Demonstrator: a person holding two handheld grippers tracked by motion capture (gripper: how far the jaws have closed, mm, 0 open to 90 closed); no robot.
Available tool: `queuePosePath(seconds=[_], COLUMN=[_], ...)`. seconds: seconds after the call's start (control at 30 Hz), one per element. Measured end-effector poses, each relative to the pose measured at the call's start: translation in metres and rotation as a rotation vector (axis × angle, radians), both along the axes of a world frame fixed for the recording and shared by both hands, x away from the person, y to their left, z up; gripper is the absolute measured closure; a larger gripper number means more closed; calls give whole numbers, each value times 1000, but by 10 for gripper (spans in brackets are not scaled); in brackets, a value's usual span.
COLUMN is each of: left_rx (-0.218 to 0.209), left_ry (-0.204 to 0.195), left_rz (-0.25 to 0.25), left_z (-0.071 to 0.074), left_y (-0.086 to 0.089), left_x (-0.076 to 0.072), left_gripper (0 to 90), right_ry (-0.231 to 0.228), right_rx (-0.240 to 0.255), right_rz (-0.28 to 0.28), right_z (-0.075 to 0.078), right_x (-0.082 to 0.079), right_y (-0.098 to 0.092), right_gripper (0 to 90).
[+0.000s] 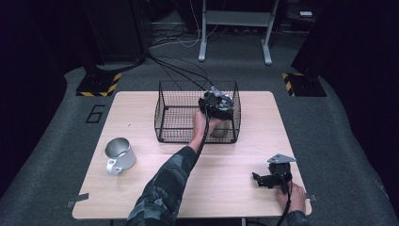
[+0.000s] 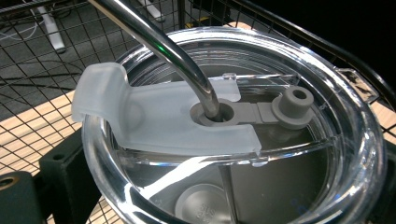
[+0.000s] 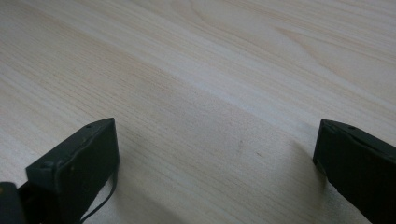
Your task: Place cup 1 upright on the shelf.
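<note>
The left tongs (image 1: 217, 107) are down inside the wire basket (image 1: 162, 110), hard against a steel tumbler (image 1: 221, 128) with a clear lid (image 2: 345, 140) and a metal straw (image 2: 159, 44). From the left gripper view one black jaw sits beside the tumbler's wall, low on the near side, but the other is out of sight, so I cannot tell whether the tongs have closed on the tumbler or merely stand around it. The tumbler is upright in the basket's near right corner, directly under those tongs.

The right tongs (image 1: 263, 179) rest low over the bare desk (image 1: 226, 174), well off to the near right, jaws spread wide with nothing between them.

As I judge it, the work is either setting the tumbler into the basket or lifting it out; either way it stands in the basket now. A steel mug (image 1: 120, 153) with a handle waits on the desk, well to the left of the left tongs and clear of the basket.

Room is tight. The basket's wire walls stand just beyond the tumbler on two sides, and the straw leans up past the tongs toward the rim. Any lift would want to go straight up before moving sideways. Outside the basket, the desk between the two tongs is open.
</note>
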State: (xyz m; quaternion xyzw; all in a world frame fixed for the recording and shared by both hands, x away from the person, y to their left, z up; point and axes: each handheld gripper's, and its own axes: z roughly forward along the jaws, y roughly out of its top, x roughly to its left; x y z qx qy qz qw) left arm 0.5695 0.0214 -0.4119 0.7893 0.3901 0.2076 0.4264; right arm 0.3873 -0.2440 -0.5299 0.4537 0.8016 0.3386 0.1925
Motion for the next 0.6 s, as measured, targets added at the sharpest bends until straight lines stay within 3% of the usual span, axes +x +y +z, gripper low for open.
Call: queuePosePath(seconds=[0.57,0.6], left_rx=[0,0], left_ry=[19,19], left_rz=[-10,-10], left_z=[1,1], left_y=[3,3], left_x=[-3,-3], left_gripper=[34,2], right_ry=[1,1], right_rx=[0,0], right_rz=[-1,-1], right_z=[0,0], right_x=[0,0], right_y=[0,0], right_gripper=[0,0])
